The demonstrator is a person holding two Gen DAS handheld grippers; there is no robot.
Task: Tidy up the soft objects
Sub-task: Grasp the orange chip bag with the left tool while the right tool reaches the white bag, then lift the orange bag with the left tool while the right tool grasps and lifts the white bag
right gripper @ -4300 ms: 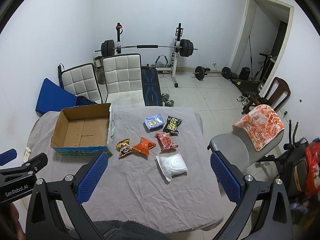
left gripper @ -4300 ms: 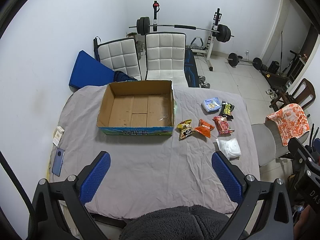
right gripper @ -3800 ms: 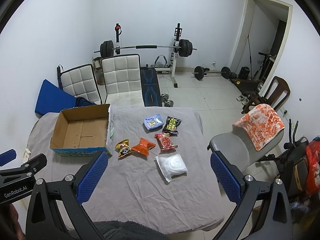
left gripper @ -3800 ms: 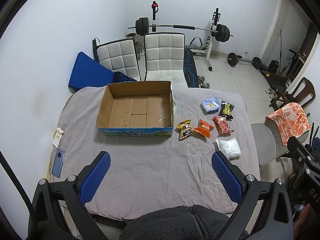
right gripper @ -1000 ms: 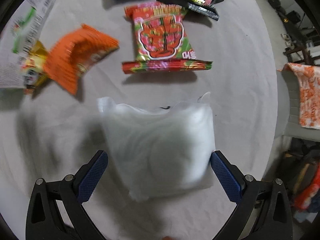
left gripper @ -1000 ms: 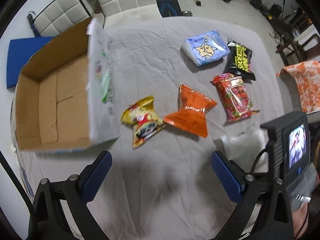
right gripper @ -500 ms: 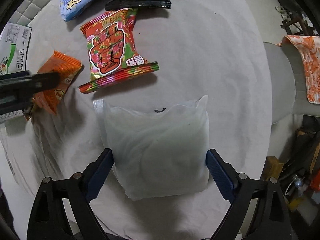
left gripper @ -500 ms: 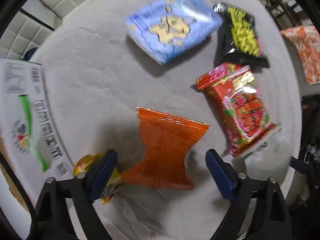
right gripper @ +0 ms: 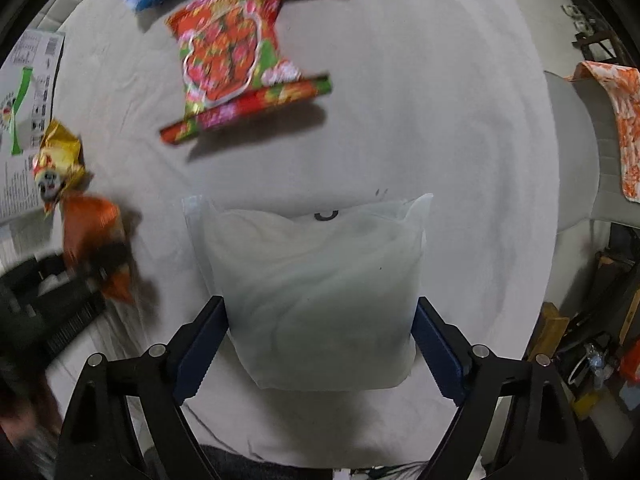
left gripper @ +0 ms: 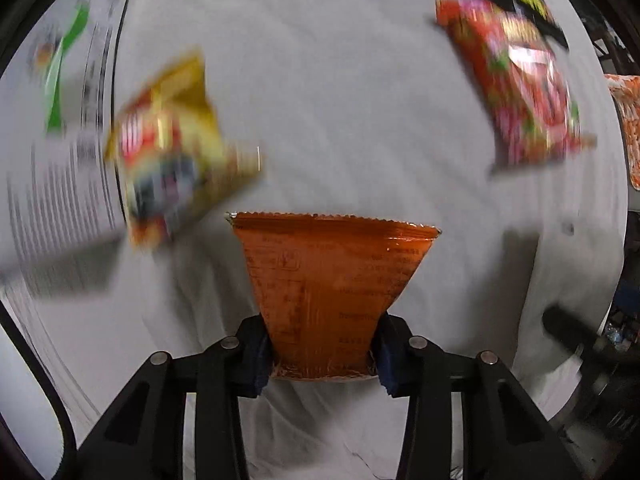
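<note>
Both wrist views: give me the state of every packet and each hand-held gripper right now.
Left hand-held gripper: just closed, shut on orange packet.
Orange packet: pinched at its near end.
Right hand-held gripper: closing, pads against white bag's sides.
White bag: flat on cloth.
Red packet: lying loose.
Yellow packet: lying loose beside box.

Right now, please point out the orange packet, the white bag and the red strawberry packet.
orange packet [left gripper: 328, 280], left wrist view, printed middle.
white bag [right gripper: 316, 292], right wrist view, centre.
red strawberry packet [right gripper: 228, 52], right wrist view, strawberry picture.

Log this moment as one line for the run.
left claw: shut on orange packet | right claw: closing around white pouch, pads touching | box: not loaded
</note>
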